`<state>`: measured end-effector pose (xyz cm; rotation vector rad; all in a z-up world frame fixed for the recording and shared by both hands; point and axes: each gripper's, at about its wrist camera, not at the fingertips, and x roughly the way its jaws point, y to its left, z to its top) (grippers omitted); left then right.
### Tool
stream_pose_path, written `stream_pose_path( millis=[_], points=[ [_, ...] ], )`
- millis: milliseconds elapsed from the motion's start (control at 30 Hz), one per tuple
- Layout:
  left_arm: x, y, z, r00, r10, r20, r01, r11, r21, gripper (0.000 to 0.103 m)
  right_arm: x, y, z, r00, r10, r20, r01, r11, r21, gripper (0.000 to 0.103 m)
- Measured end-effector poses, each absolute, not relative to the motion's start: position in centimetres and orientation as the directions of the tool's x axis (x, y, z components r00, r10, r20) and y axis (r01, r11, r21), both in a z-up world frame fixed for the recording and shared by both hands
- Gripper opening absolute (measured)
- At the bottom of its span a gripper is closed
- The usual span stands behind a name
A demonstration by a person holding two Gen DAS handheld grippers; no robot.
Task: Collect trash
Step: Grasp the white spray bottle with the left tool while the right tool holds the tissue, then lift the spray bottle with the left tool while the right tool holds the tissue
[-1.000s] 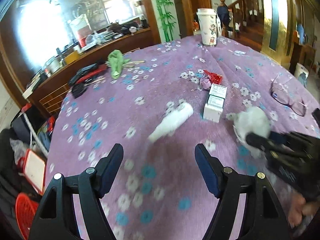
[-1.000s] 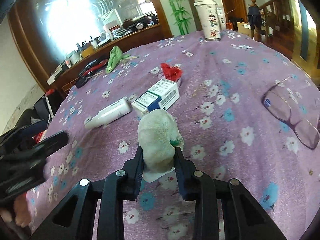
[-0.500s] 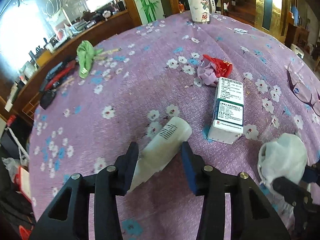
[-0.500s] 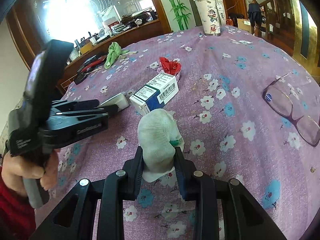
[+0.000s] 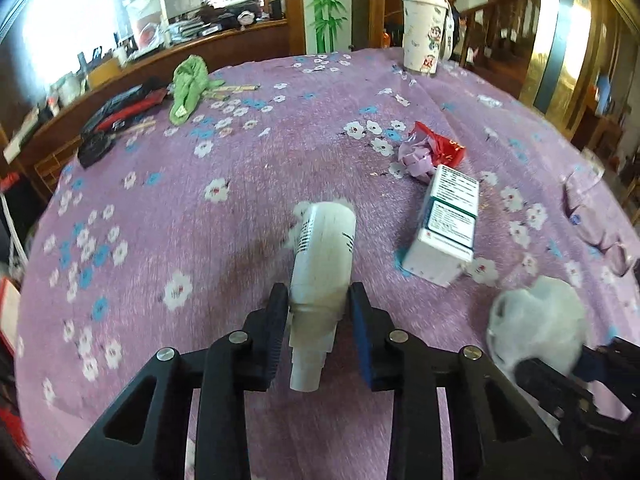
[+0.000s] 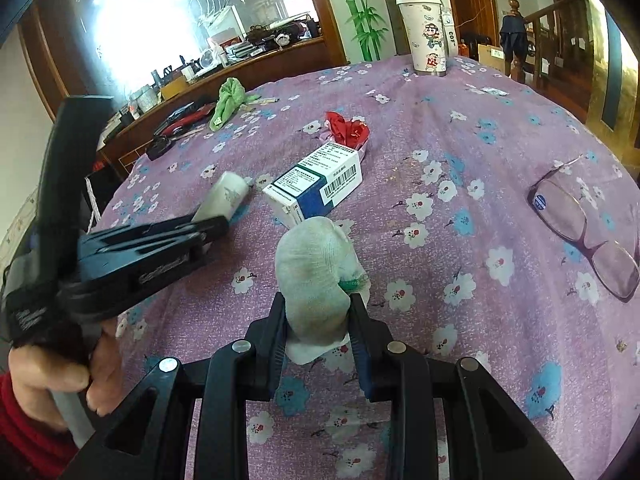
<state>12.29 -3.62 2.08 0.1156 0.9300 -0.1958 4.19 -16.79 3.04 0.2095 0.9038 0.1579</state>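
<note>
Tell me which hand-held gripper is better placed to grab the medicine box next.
Neither is free. The left hand-held gripper is clamped on the white bottle; the right holds the crumpled wad. The box lies just beyond the right, so right, probably, after unloading.

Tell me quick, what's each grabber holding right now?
Left gripper: jaws shut on the white bottle.
Right gripper: jaws shut on the crumpled white wad.
</note>
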Motion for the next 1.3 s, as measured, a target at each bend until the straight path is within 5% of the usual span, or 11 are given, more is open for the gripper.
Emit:
stream_pose_path(
  millis=[467, 1100, 1300],
  points=[
    [12.6, -2.3, 1.9, 0.581, -0.193, -0.79, 0.227, 0.971, -0.07, 0.029, 8.6, -14.6, 4.1, 0.468, 0.255, -0.846, -0.202, 0.963, 0.179, 0.031],
    [12.8, -2.2, 1.3, 0.595, -0.17, -0.786, 0.202, 0.978, -0.059, 0.029, 8.0, -14.7, 3.2, 0.561, 0.223, -0.797, -0.282, 0.957, 0.069, 0.036],
    [11.9, -1.9, 2.8, 0.647, -0.166, -0.744, 0.197, 0.979, -0.047, 0.029, 7.6, -15.0, 4.1, 0.595, 0.241, -0.767, -0.28, 0.956, 0.083, 0.029]
  ],
)
